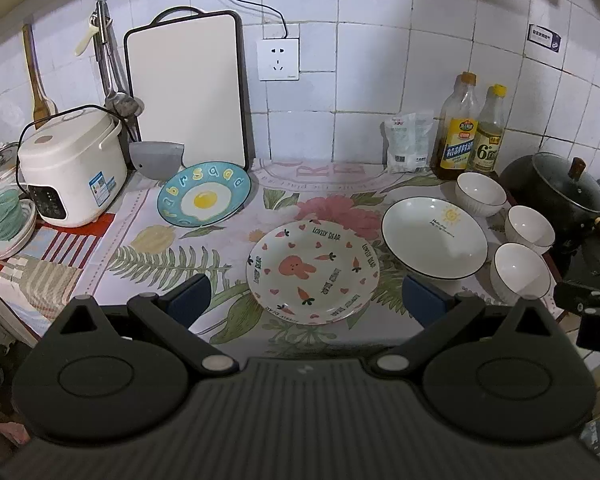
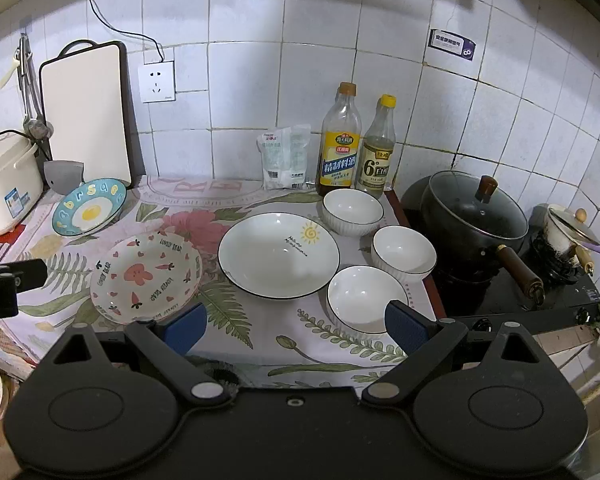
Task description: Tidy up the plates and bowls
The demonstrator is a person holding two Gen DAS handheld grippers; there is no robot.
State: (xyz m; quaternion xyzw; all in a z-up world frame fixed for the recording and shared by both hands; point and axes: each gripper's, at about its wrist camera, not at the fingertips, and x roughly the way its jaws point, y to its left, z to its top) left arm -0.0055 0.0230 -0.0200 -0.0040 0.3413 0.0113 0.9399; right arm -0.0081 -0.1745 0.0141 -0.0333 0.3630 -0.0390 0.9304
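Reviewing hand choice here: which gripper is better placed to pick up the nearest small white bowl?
Right. The right gripper is open, with the nearest bowl just by its right finger. The left gripper frames the bunny plate instead.

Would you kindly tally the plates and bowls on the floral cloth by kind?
Patterned plates: 3 (blue egg plate, pink bunny plate, white sun plate)
Small white bowls: 3 ()
Total: 6

Wall sticker (image 2: 452,45): print too small to read. Nearest white bowl (image 2: 364,300): near rim hidden behind the right finger pad. Small lidded pot (image 2: 568,232): contents not visible. Rice cooker (image 2: 4,184): cut off by the frame edge.
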